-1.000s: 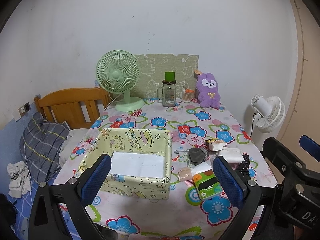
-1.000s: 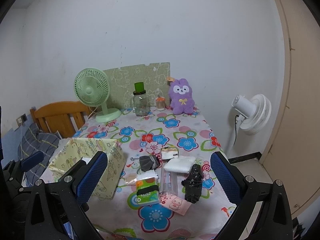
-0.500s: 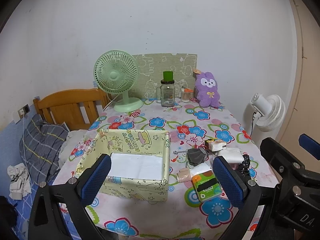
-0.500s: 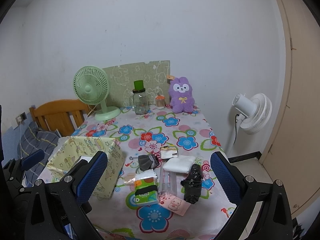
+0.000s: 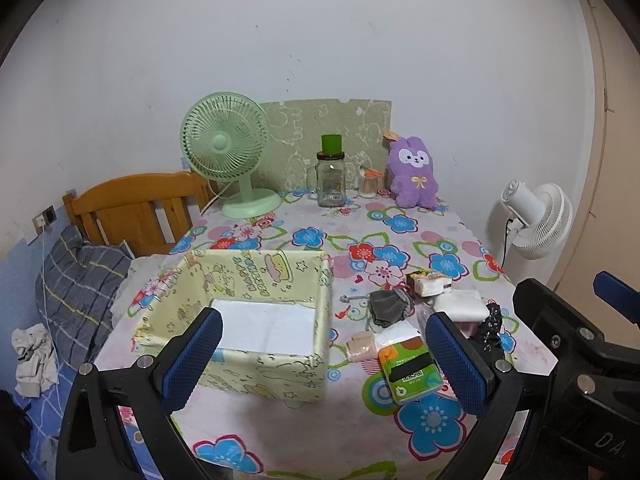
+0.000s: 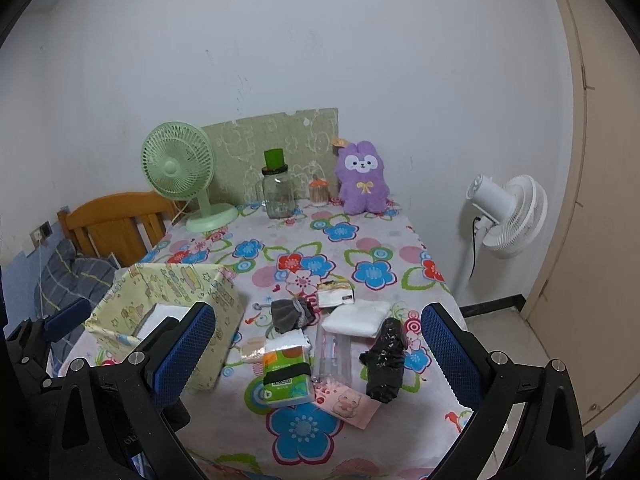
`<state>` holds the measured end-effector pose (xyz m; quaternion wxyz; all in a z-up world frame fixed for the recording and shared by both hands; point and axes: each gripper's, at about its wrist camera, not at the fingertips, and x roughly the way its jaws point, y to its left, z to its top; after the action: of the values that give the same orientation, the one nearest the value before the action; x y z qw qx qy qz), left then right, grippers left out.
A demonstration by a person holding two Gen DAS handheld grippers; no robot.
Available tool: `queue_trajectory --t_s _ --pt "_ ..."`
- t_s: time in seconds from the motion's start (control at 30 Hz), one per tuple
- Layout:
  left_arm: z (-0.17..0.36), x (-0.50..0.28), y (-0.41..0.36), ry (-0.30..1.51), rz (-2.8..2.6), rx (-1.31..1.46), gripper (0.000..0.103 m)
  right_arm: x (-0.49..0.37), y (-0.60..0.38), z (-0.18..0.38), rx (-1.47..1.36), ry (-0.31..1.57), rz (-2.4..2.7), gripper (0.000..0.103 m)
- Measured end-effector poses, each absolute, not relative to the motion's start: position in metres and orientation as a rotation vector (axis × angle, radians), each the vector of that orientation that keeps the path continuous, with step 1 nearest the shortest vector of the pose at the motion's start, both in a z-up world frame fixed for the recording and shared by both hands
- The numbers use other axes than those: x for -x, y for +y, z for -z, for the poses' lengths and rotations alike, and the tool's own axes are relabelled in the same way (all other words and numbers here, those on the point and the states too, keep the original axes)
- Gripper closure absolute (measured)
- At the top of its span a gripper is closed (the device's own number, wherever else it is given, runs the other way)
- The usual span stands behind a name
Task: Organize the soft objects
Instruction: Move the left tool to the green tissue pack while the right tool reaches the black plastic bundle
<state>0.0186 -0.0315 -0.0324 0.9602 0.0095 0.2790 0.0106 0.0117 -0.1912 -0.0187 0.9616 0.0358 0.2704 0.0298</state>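
the table (image 6: pixel 416 240) is crowded near its front edge, and that looks like the main risk: the soft things lie in one tight heap just beside the yellow cloth box (image 5: pixel 248 320), so a wide grab could drag neighbours along or push one off the edge. the box itself has floppy walls and might tip or slide if a finger catches its rim.

in the heap, largest first: the green tissue pack (image 6: pixel 286 376), the black crumpled bag (image 6: pixel 384 360), the white folded cloth (image 6: pixel 356 318) and the grey sock (image 6: pixel 290 314), some touching or overlapping. the bag is loose and may slip from a pinch.

the left gripper (image 5: pixel 320 354) and the right gripper (image 6: pixel 318 354) both hover above the near edge, fingers spread wide, holding and touching nothing.
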Motion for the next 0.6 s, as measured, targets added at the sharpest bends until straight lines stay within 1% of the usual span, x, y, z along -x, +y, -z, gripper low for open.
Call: queue_trajectory --t_s 0.2,0.27,0.6 --pt "0.051 -0.028 -0.046 0.594 -0.006 -0.019 0.002 -0.019 -0.200 0.035 -0.066 0.558 -0.060 0.000" --pt "0.058 -0.031 -0.049 0.604 0.000 -0.010 0.005 -0.021 -0.203 0.041 -0.051 0.557 -0.040 0.000" --pt "0.090 -0.048 -0.075 0.650 0.022 -0.042 0.005 -0.040 -0.221 0.075 -0.064 0.629 -0.023 0.001"
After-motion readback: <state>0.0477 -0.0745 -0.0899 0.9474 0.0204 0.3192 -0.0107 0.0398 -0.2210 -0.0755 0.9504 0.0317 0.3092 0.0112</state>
